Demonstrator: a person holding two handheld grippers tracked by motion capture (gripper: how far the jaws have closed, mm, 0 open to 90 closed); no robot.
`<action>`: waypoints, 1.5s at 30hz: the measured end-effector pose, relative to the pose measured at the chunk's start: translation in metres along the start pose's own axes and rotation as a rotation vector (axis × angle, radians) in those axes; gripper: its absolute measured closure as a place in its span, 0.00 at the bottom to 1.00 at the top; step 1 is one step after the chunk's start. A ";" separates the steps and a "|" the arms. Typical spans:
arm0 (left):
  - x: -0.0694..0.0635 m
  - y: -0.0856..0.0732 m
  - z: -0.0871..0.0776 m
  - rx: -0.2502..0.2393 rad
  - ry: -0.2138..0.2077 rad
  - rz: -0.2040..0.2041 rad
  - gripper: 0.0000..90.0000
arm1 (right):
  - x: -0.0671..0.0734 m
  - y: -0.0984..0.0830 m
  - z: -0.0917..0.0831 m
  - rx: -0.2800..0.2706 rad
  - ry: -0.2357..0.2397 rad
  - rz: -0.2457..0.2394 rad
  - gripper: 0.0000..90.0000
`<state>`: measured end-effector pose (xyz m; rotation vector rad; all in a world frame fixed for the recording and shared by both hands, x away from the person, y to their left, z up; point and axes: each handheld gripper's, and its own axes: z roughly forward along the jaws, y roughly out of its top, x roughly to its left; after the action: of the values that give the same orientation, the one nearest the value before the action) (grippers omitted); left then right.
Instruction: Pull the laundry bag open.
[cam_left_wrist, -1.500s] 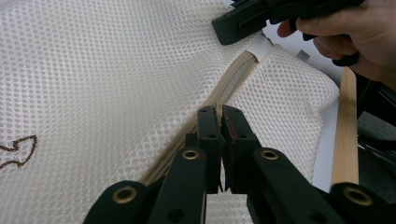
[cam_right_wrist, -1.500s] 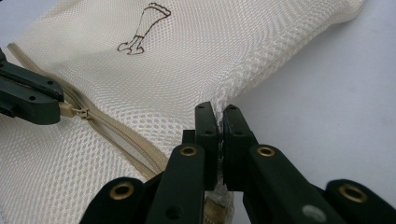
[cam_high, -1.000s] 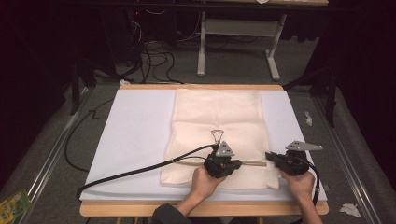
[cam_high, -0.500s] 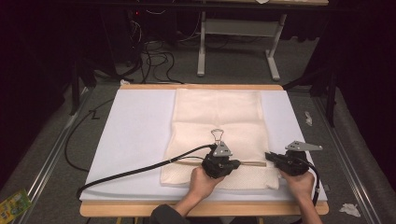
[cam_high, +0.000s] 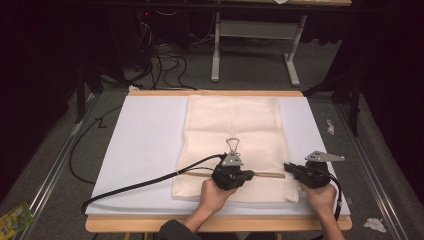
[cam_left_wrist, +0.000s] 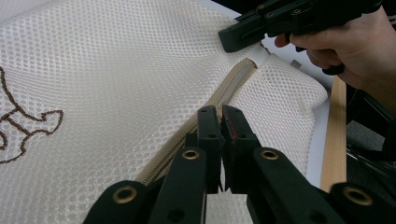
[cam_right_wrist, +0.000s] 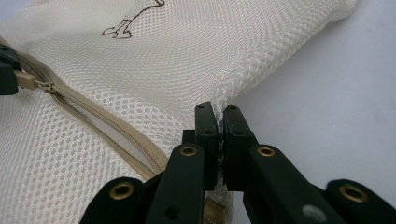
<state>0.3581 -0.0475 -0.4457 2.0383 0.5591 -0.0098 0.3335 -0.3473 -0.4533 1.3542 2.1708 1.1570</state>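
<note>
A cream mesh bag (cam_high: 234, 145) lies flat on a white mat (cam_high: 145, 150) on my table (cam_high: 215, 223), with its tan zipper (cam_high: 267, 175) running across the end nearest me. I hold a black gripper in each hand. My left gripper (cam_high: 250, 175) sits over the zipper near the bag's middle; in the left gripper view its jaws are closed together right at the zipper line (cam_left_wrist: 219, 100), and in the right gripper view they pinch the zipper pull (cam_right_wrist: 28, 80). My right gripper (cam_high: 288, 167) is at the bag's right edge, its jaws clamped shut on the mesh (cam_right_wrist: 218, 100) where the zipper ends. A brown stitched drawing (cam_left_wrist: 23, 123) marks the fabric beyond the zipper.
</note>
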 end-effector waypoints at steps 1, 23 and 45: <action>0.000 0.000 0.000 -0.001 0.004 0.002 0.97 | 0.000 0.000 0.000 0.002 0.002 0.000 0.98; 0.002 0.000 -0.020 -0.041 0.002 -0.015 0.97 | 0.000 0.001 0.000 0.001 0.003 -0.002 0.98; 0.008 -0.006 -0.032 -0.062 -0.001 -0.033 0.97 | 0.001 0.003 -0.001 0.022 -0.005 -0.017 0.98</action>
<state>0.3561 -0.0153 -0.4357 1.9685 0.5852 -0.0131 0.3341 -0.3458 -0.4498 1.3432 2.1936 1.1258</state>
